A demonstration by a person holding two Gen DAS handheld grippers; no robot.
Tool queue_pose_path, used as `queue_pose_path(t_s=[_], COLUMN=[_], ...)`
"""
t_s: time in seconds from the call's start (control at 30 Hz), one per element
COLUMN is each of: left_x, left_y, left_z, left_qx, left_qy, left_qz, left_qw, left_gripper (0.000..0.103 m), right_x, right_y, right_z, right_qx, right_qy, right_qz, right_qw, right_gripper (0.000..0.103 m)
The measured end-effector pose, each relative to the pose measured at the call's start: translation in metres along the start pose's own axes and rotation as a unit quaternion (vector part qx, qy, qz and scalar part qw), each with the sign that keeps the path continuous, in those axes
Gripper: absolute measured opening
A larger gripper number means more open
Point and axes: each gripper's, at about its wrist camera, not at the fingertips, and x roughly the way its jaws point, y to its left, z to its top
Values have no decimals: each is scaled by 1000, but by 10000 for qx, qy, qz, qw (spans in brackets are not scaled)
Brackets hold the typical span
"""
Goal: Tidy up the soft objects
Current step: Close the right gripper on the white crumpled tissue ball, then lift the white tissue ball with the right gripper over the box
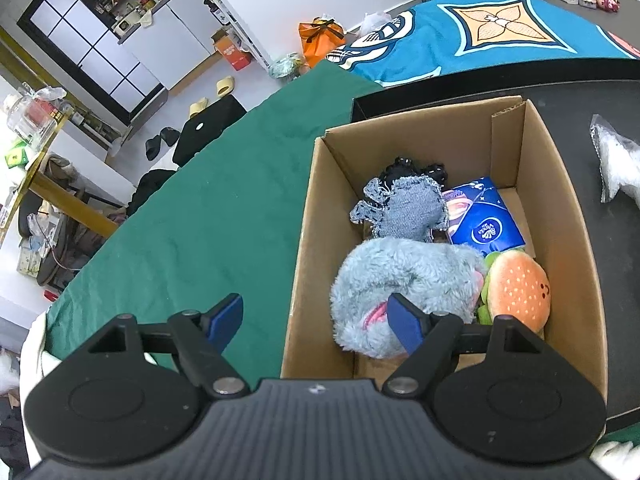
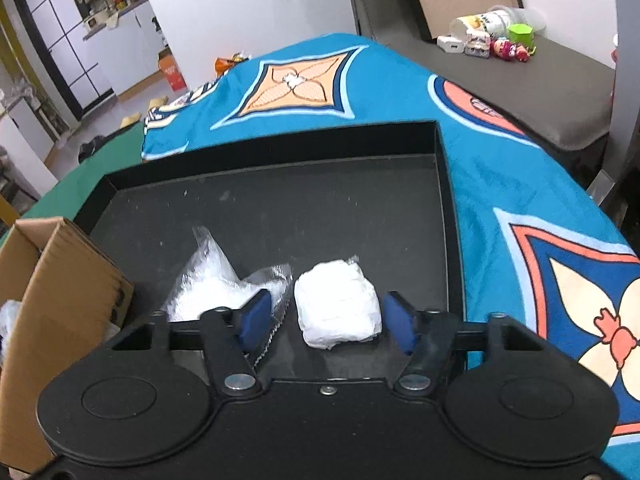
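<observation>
A green cloth [image 1: 224, 184] and a blue patterned cloth [image 2: 500, 168] cover the worktop, and a shallow black tray [image 2: 280, 152] sits on them. Beyond the tray's far side the room shows a white floor with slippers, a dark-framed door and cluttered shelves. A cardboard box [image 1: 560, 216] stands at the tray's left edge, holding a grey plush [image 1: 404, 276], a denim toy [image 1: 404, 212], a burger plush [image 1: 520, 288] and a blue pack [image 1: 488, 224]. The left claw [image 1: 316, 320] tilts down over the box's near left wall, spread wide and empty, one finger outside the box and one over the grey plush. The right claw [image 2: 328, 320] tilts down over the tray's near side, half spread around a white wad [image 2: 340, 304] without clearly pinching it. A clear bag [image 2: 212, 284] lies just left of the wad.
</observation>
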Motion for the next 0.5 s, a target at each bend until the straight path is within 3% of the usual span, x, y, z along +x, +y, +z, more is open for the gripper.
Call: queue_pose_path(t_s=[0.5], left_x=[-6], left_y=[12], left_z=[-9], left_qx=[-4], left_qy=[6], left_qz=[-112], left_qw=[9999], left_gripper=[78], right_x=[-31], right_y=[-1], right_z=[-8], right_qx=[89], right_qy=[-12], right_qz=[34], right_qw=[10000], right_gripper=[44])
